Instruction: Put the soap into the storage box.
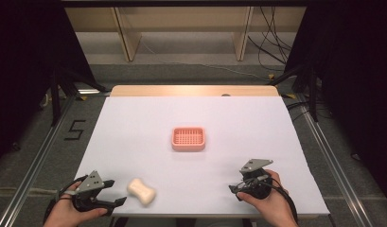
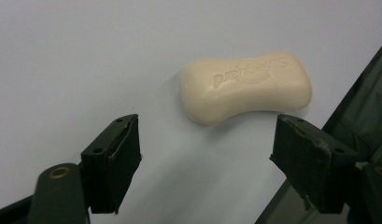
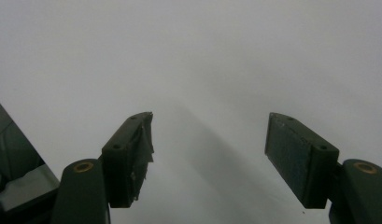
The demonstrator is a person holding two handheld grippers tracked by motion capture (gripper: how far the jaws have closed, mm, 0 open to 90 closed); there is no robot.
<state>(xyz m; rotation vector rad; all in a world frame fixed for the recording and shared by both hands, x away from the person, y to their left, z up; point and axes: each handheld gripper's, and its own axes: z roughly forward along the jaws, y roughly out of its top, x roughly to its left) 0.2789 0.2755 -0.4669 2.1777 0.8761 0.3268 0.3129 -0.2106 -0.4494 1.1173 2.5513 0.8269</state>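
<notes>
A cream soap bar (image 1: 141, 191) with an embossed logo lies flat on the white table near its front edge. A pink slotted soap dish (image 1: 188, 138) sits empty at the table's middle. My left gripper (image 1: 116, 192) is just left of the bar, held in a hand. In the left gripper view it (image 2: 207, 125) stands open, with the soap bar (image 2: 245, 86) a little beyond the jaws and toward the right one, untouched. My right gripper (image 1: 234, 191) rests at the front right, pointing left. In the right gripper view it (image 3: 209, 119) is open over bare white tabletop.
The white table cover (image 1: 134, 123) ends at a wooden strip (image 1: 196, 90) at the back. The front table edge runs close to the soap, with dark floor (image 2: 366, 112) beyond it. Metal rails flank the table, and cables lie on the floor (image 1: 271, 52) behind.
</notes>
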